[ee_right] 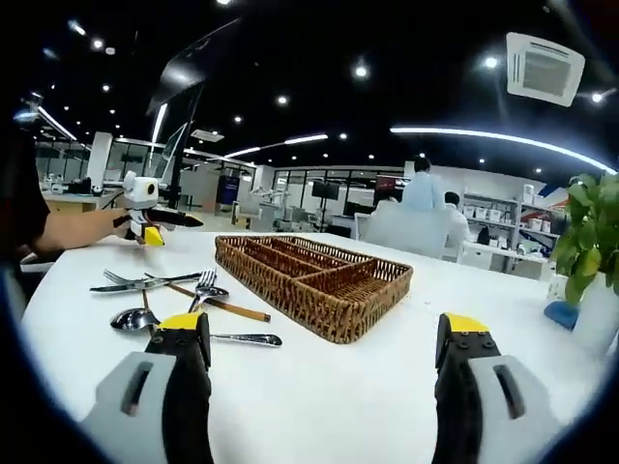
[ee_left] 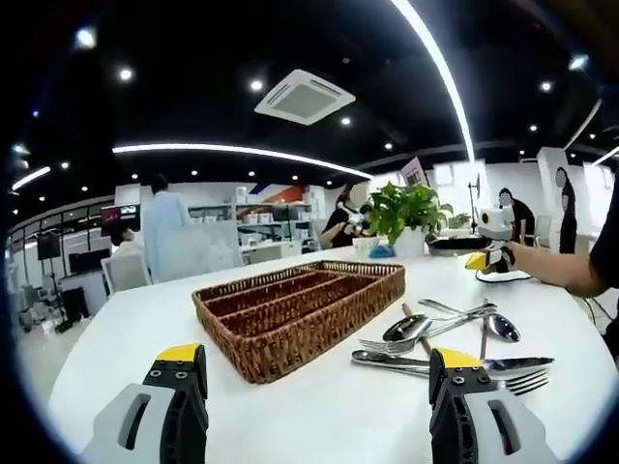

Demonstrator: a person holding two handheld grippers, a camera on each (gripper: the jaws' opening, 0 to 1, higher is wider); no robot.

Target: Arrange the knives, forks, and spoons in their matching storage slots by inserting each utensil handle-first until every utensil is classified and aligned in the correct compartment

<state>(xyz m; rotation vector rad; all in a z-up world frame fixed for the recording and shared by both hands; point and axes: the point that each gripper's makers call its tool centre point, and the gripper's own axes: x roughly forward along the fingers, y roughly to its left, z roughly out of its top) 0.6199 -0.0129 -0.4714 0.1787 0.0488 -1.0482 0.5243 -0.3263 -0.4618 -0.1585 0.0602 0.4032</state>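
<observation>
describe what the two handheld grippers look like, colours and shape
In the left gripper view, the left gripper has two chunky grey jaws with black inner faces and yellow tip caps. In the right gripper view, the right gripper has the same build: grey bodies, black inner faces, yellow caps.

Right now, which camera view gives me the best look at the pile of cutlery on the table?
The left gripper view: the pile of cutlery lies close beside the wicker tray, with spoon bowls and fork tines easy to tell apart. In the right gripper view the pile of cutlery sits farther off, partly hidden behind that gripper's left jaw.
</observation>
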